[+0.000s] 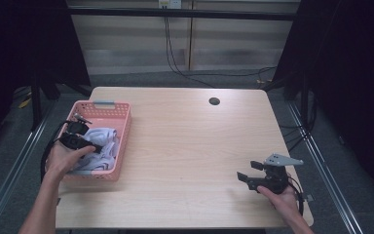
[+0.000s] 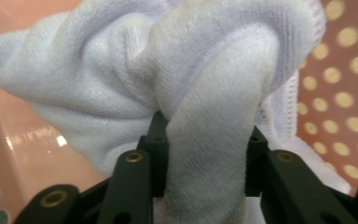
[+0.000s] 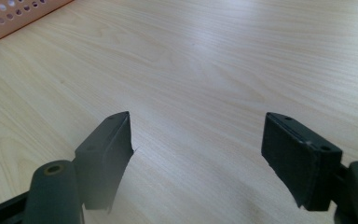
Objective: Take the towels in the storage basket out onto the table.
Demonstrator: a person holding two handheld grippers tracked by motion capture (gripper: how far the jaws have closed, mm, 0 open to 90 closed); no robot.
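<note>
We are at the pick-up step: our left gripper [image 1: 93, 147] is down in the pink basket [image 1: 122, 127], and its fingers [image 2: 144, 177] are clamped on a thick fold of the white towel [image 2: 121, 79]. In the left gripper view the cloth is bunched between the two black fingers and billows out above and beyond them, with the basket's perforated wall just past it on the right. The rest of the towel lies heaped in the basket, around and ahead of the fingertips.

Our right gripper [image 1: 246, 176] rests in the hand near the right front part of the bench [image 1: 185, 146]. Its fingers [image 3: 105, 154] stand wide apart with nothing between them, and ahead of them there is bare wood, with a corner of the basket far off at the upper left.

Next, we judge, the left hand must lift the towel up and clear of the basket rim without snagging it, then carry it over the open wood towards the right fingers. The grip is on a single fold, so the cloth may hang long and drag on the rim.

The bench is pale wood with a round cable hole [image 1: 214, 101] near its far edge. Beyond it are light wall panels, dark curtains at both sides, cables on a grey floor and metal rails alongside.
</note>
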